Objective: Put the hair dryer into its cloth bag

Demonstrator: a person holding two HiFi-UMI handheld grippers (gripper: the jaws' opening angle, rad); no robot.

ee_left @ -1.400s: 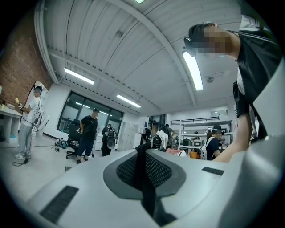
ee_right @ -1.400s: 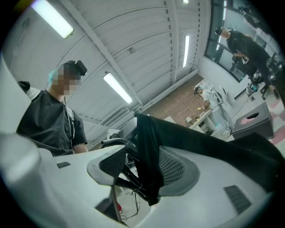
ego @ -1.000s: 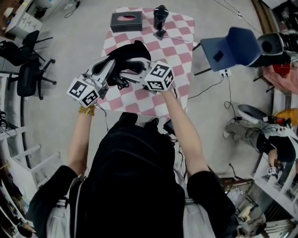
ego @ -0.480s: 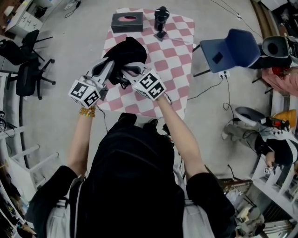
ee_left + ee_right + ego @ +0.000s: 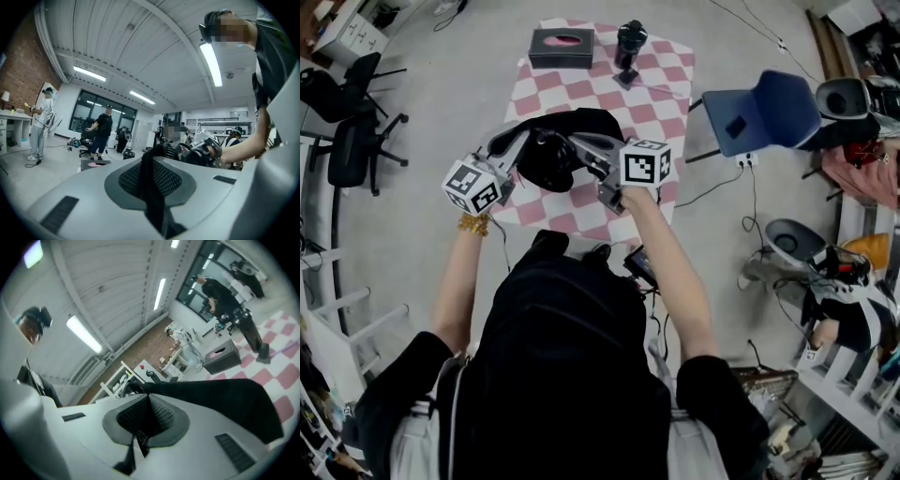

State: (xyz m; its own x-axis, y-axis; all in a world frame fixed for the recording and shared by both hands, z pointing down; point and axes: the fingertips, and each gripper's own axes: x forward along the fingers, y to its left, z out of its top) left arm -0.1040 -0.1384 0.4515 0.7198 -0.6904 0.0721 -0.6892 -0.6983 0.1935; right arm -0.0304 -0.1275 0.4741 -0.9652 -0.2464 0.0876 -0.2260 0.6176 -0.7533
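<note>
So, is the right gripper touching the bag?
Touching. The right gripper view shows the right gripper with its jaws just closed, pinching a fold of the black bag between them.

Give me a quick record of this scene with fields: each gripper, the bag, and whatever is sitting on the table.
left gripper: shut on one edge of the cloth bag
right gripper: jaws have just closed on the opposite edge of the cloth bag
cloth bag: black, held up between both grippers above the table
bag contents: cannot tell
table: pink and white checked cover
table, far end: dark box; black upright object, kind unclear
</note>
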